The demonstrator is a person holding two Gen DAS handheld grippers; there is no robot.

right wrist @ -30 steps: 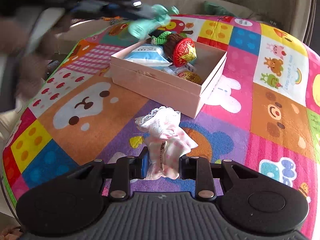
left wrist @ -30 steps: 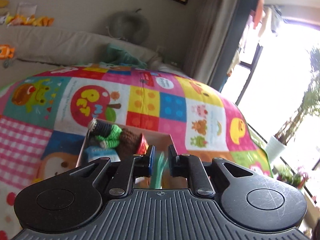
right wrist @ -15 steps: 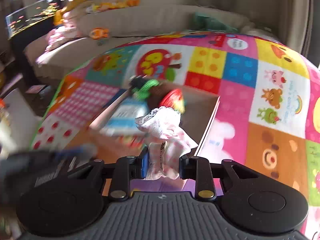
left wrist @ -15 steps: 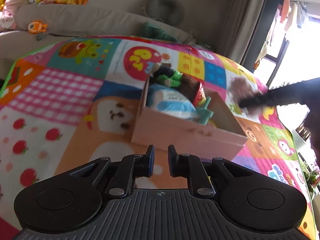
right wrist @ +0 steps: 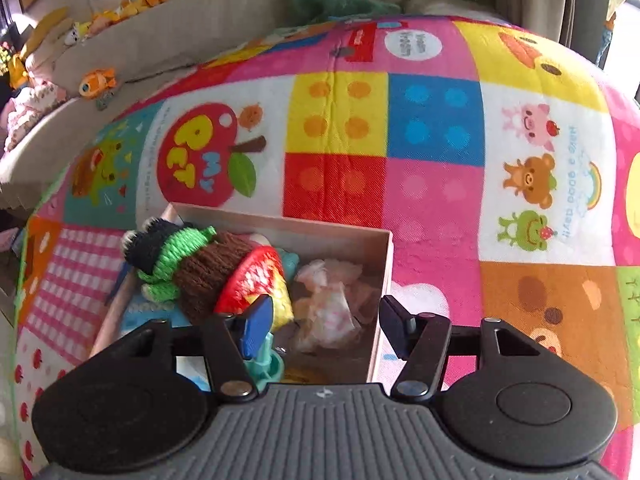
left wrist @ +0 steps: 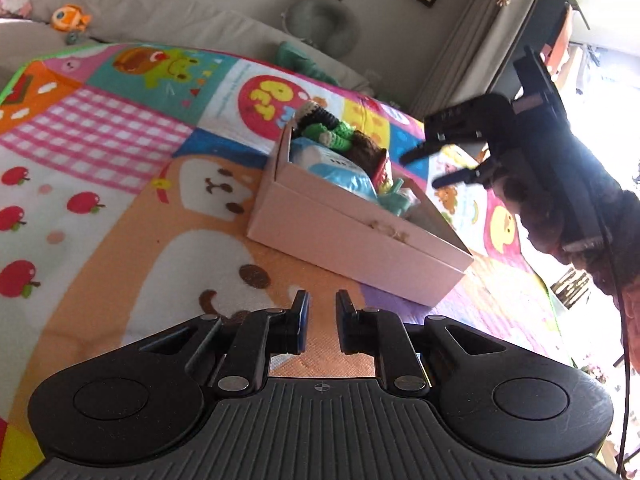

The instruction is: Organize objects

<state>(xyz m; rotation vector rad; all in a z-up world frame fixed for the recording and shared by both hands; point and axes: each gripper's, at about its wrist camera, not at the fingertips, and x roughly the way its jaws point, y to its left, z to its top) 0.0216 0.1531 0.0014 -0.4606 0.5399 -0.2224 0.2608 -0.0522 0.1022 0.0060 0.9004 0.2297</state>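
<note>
A pink cardboard box point(left wrist: 352, 236) sits on a bright patchwork play mat point(left wrist: 120, 184), already crowded with small things: a knitted doll point(right wrist: 192, 264) in green, black and brown lies across its far end, a red and yellow toy point(right wrist: 256, 280) rests against it, a pale blue packet point(left wrist: 340, 168) lies under them, and a teal plastic piece point(right wrist: 264, 364) pokes up near the front wall. A pink and white frilled cloth bundle point(right wrist: 332, 304) lies loose on the box floor, directly below the right gripper point(right wrist: 326, 320), whose jaws stand wide apart and hold nothing. Seen from the left wrist view, that same gripper point(left wrist: 440, 168) hangs above the far side of the box with both fingers spread and nothing between them.

The left gripper point(left wrist: 322, 316) is low over the mat on the near side of the box, well clear of its wall; its jaws are parted by a narrow gap with only the orange mat showing between them, so it grips nothing.

By the look of it the tidying is close to done: every small item in sight on the mat is inside the box, and no loose piece shows on the visible stretch of mat around it. What may remain is beyond these views, such as the soft toys point(left wrist: 72, 20) lined along the sofa point(left wrist: 200, 24) behind, which may or may not be part of the job
</note>
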